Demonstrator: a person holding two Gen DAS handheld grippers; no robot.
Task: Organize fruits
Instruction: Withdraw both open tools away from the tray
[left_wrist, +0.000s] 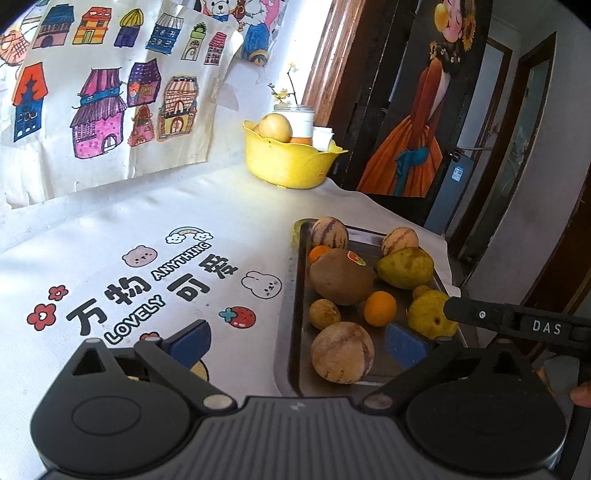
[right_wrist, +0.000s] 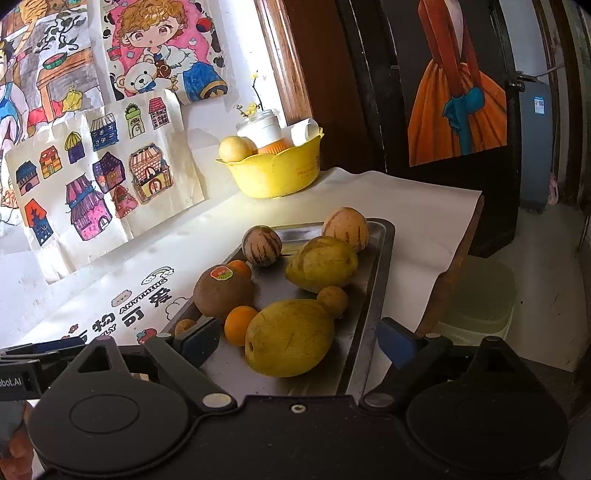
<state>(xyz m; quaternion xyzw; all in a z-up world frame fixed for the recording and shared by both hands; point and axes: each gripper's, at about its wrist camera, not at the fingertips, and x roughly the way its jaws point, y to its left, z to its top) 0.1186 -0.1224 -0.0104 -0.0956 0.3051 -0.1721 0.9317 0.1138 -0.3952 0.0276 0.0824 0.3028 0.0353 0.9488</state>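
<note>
One metal tray (right_wrist: 373, 295), and here comes the fruit count on it. Striped melons: three, the nearest (left_wrist: 342, 352) showing only in the left wrist view. Yellow-green pears: two, one near (right_wrist: 289, 342), one further back (right_wrist: 322, 263). Small oranges: two clear ones (right_wrist: 239, 325) (right_wrist: 240, 268). One brown kiwi (right_wrist: 223, 292) with a sticker. Small tan round fruits: two (right_wrist: 332, 301) (right_wrist: 184, 326). One yellow bowl (right_wrist: 275, 173) at the back, and at least one pale round fruit (right_wrist: 232, 148) in it.

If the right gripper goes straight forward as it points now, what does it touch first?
Probably the large yellow-green pear nearest in the metal tray; it lies between the open right gripper fingers. Depth is uncertain.
</note>
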